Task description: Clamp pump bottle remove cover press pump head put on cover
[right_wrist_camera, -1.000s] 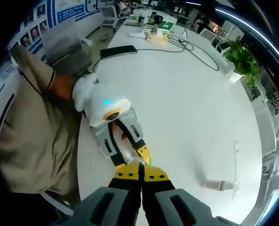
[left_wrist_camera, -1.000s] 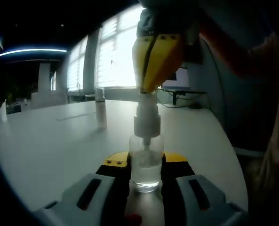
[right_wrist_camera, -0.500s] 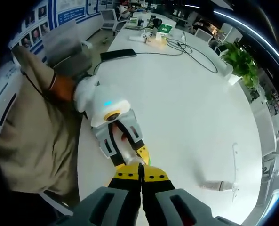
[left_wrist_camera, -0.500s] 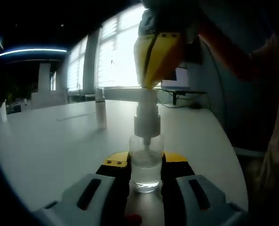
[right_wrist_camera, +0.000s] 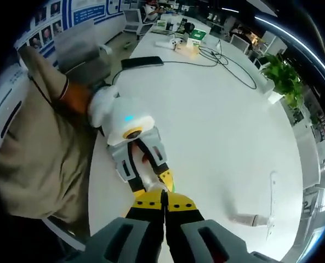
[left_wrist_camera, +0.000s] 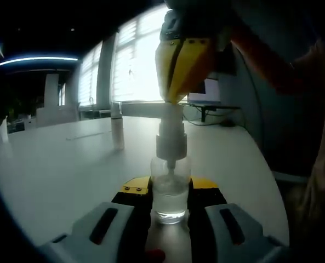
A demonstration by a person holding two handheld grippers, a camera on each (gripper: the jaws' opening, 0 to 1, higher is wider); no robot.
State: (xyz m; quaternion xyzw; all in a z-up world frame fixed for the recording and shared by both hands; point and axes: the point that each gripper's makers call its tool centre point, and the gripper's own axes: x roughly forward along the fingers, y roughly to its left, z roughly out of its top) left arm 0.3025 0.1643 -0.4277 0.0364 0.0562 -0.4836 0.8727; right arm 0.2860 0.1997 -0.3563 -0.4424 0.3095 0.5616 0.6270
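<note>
Clear glass pump bottle [left_wrist_camera: 169, 197] stands low in the left gripper view's centre, pinched between the left gripper's [left_wrist_camera: 169, 205] jaws on the white table [left_wrist_camera: 69, 164]. Above it the right gripper [left_wrist_camera: 180, 68] — jaws pressed together — rests its tips on the pump head [left_wrist_camera: 170, 123]. Its cover [left_wrist_camera: 117, 127] stands upright, centre-left.

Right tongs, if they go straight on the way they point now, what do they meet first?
Most likely the pump head: the right tongs point down onto it, tips at its top. Whether they touch already is unclear.
</note>
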